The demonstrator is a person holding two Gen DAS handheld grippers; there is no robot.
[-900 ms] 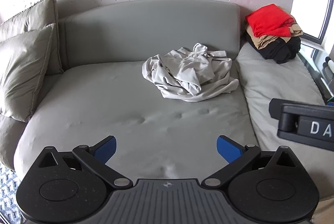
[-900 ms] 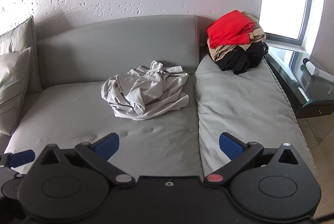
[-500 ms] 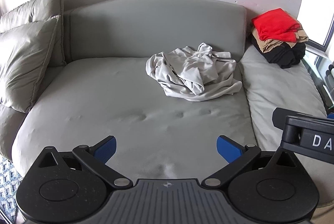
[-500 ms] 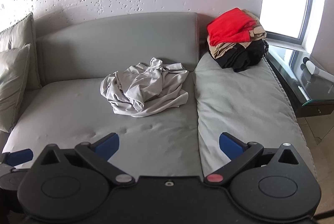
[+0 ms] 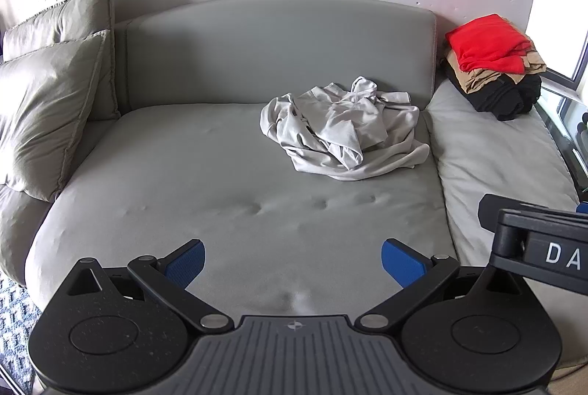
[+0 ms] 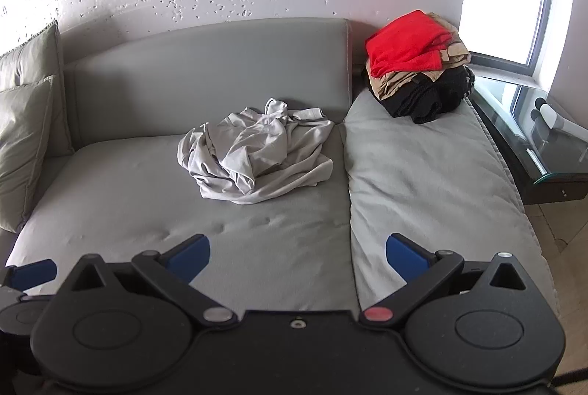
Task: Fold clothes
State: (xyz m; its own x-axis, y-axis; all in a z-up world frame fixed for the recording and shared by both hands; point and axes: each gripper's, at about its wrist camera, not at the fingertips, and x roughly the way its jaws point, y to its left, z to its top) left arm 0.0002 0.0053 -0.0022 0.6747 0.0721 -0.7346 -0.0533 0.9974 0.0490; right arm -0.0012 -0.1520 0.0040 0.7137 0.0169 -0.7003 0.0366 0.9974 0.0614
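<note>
Now both tools hang wide and empty over the front of the sofa (image 5: pixel 205 174): the left hand-held gripper (image 5: pixel 292 259) and the right hand-held gripper (image 6: pixel 297 257) each show blue pads spread far apart with nothing between them. Compared with a moment ago, the views have tipped slightly and the crumpled grey garment (image 5: pixel 341 134) sits lower in frame, so the approach looks under way, though no cloth is touched yet. That garment lies bunched near the sofa's backrest, beside the seam to the lighter cushion (image 6: pixel 422 174). Beyond it, a stack of folded clothes (image 6: pixel 415 64) tops that cushion's far end. Two pillows (image 5: pixel 47 100) lean at the sofa's other end, well apart. Nothing blocks the reach.
</note>
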